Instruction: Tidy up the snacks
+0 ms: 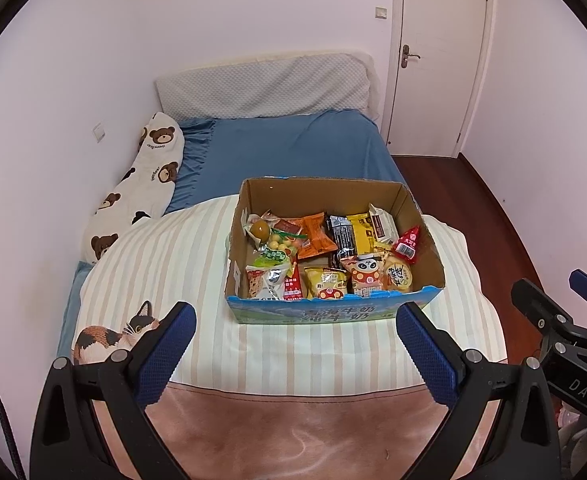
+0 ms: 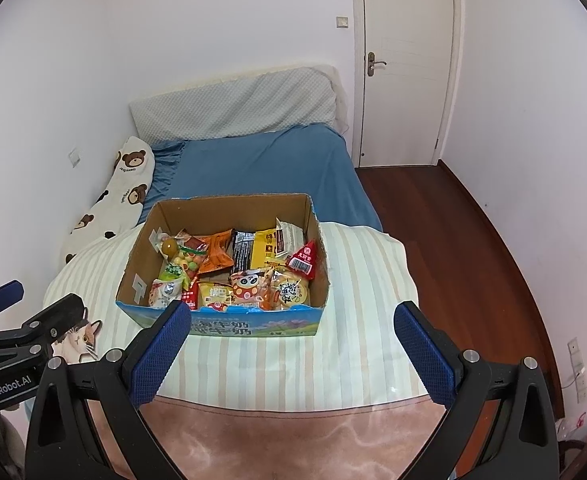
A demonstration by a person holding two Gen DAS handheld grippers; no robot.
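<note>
An open cardboard box sits on a striped quilt on the bed. It holds several snack packets: an orange packet, a black packet, a red triangular packet and a panda packet. My left gripper is open and empty, short of the box's near wall. My right gripper is open and empty, also just short of the near wall. The right gripper's body shows at the right edge of the left wrist view.
A striped quilt with a cat print covers the near bed. A pink blanket lies nearest me. A bear-print pillow lies along the left wall. Blue sheet, grey pillow, door and wooden floor lie beyond.
</note>
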